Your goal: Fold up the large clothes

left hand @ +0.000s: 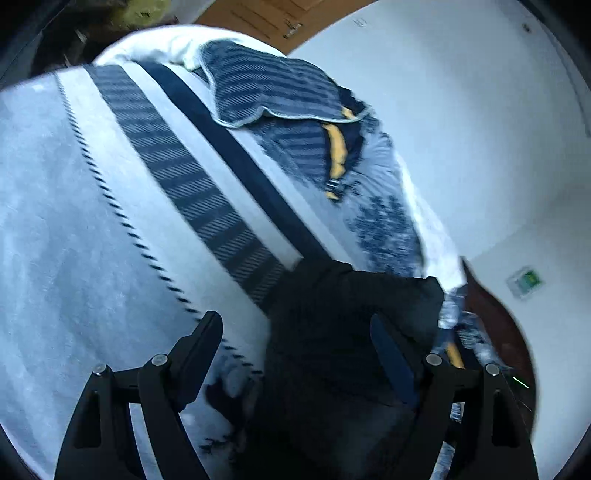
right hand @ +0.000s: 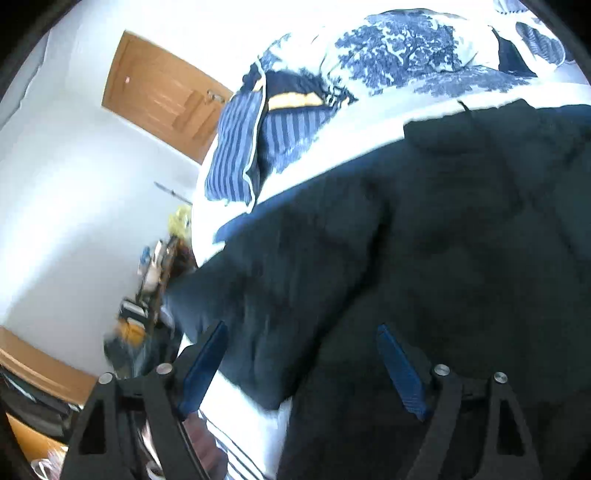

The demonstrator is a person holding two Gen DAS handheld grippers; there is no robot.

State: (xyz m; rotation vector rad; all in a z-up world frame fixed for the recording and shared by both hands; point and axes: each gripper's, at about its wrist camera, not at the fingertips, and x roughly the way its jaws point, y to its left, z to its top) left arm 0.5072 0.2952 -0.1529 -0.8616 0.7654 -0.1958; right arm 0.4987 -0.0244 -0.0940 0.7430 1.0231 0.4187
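Right gripper (right hand: 299, 365) & left gripper (left hand: 295, 354): jaws wide apart, holding nothing. Dark jacket (right hand: 424, 240) lies on bed (left hand: 55, 221), near its edge. Between folds, I think; next, grab a jacket edge.

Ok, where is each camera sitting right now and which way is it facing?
Left wrist: on the left gripper, angled down over the bed; sees the striped bedspread, the dark garment and the striped pillow; both open fingers show, nothing between them.
Right wrist: on the right gripper, angled down over the dark garment; tree-print duvet and wooden door beyond; both open fingers show, pressing nothing.
Shared: the dark garment, the striped pillow and the door.
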